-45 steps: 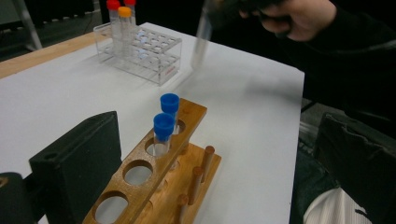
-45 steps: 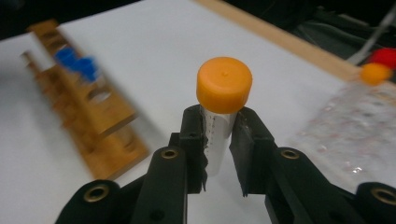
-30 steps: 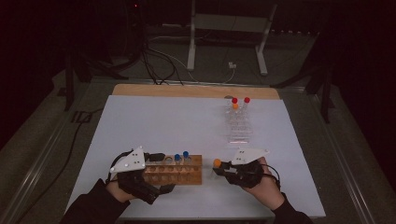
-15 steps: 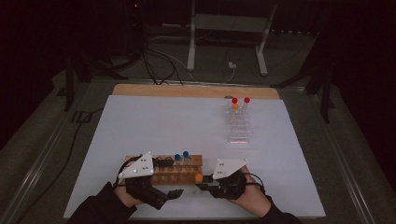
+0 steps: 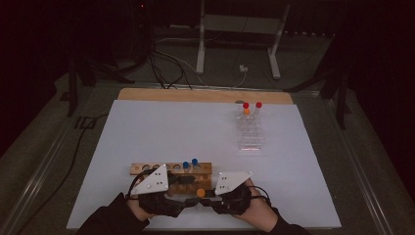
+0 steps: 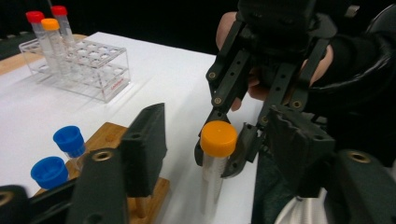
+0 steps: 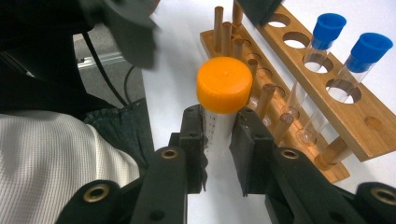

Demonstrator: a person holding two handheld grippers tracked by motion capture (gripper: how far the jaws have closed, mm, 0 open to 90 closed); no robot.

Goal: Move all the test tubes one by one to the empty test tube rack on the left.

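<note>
Right tongs [image 7: 217, 128] clench an upright orange-capped tube [image 7: 223, 100] just below its cap, beside the wooden rack [image 7: 317, 88] — left tongs [image 6: 219, 149], jaws just closing, flank it without gripping, above the white worktop [image 5: 161, 127].

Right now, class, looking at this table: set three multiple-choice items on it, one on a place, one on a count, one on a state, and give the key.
1. Where does the clear plastic rack stand?
A. far right part of the table
B. near left corner
C. on the floor

2. How many blue-capped tubes stand in the wooden rack?
A. none
B. two
C. five

3. What do the right tongs do?
A. hang open over nothing
B. grip the orange-capped tube
C. grip the wooden rack

Key: 1 A, the high view shows it far off on the right; 2 B, two blue caps show in the right gripper view; 3 B, both pads press the tube below its cap.
</note>
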